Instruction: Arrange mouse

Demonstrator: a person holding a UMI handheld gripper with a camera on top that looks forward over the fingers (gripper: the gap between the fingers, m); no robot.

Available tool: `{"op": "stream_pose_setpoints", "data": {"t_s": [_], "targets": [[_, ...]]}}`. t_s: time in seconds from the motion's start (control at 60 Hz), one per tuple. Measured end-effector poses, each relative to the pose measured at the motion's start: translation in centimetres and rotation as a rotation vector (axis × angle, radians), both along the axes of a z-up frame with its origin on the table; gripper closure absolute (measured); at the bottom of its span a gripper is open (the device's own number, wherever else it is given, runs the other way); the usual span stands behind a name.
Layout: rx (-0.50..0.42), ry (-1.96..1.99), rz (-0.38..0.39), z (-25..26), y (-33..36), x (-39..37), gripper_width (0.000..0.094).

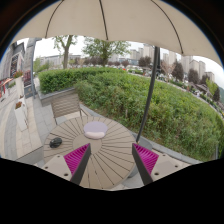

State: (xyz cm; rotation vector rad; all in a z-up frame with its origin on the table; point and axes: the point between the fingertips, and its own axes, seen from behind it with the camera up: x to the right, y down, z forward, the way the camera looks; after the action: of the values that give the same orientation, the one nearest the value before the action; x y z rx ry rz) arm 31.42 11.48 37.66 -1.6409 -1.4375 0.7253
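A white mouse (95,129) rests near the far edge of a round slatted wooden table (110,155). My gripper (111,160) hovers above the table's near part, open, with bare slats between its magenta pads (76,157). The mouse lies beyond the fingers, slightly left of their midline. A small dark object (55,143) sits on the table by its left edge, ahead of the left finger.
A wooden chair (66,104) stands behind the table on the left. A parasol pole (150,95) rises on the right under a beige canopy (120,20). A green hedge (140,95) runs beyond, and paved ground (25,130) lies on the left.
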Motion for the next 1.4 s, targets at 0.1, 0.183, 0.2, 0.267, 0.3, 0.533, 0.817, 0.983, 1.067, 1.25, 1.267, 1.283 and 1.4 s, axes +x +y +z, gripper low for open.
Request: {"op": "stream_pose_setpoints", "data": {"t_s": [0.1,0.183,0.2,0.267,0.3,0.533,0.817,0.983,1.067,1.25,1.267,1.283,1.4], "targets": [[-0.003,-0.001,0.022,-0.3,-0.7,-0.3,0.0081],[-0.017,-0.011,0.042,-1.4,-2.1,-0.4,0.0083],[-0.022,-0.013,0.048,-1.6,-2.6,-0.4,0.0083],[-0.041,-0.025,0.067,-2.7,-4.4,-0.5,0.0083],[-0.05,-0.035,0.073,-3.3,-5.2,-0.6,0.0083],[-0.084,-0.075,0.121,-6.5,-12.5,-1.2,0.008],[-0.114,-0.108,0.138,-10.3,-22.5,-2.8,0.0082],[-0.122,-0.126,0.142,-13.2,-28.8,-3.7,0.0082],[-0.123,-0.125,0.143,-14.7,-31.9,-5.1,0.008],[-0.137,-0.11,0.141,-17.4,-37.6,-6.7,0.008],[-0.138,-0.11,0.14,-17.7,-38.0,-6.8,0.0079],[-0.137,-0.11,0.14,-18.1,-38.4,-7.0,0.008],[-0.128,-0.096,0.131,-20.3,-40.9,-8.8,0.0081]]}}
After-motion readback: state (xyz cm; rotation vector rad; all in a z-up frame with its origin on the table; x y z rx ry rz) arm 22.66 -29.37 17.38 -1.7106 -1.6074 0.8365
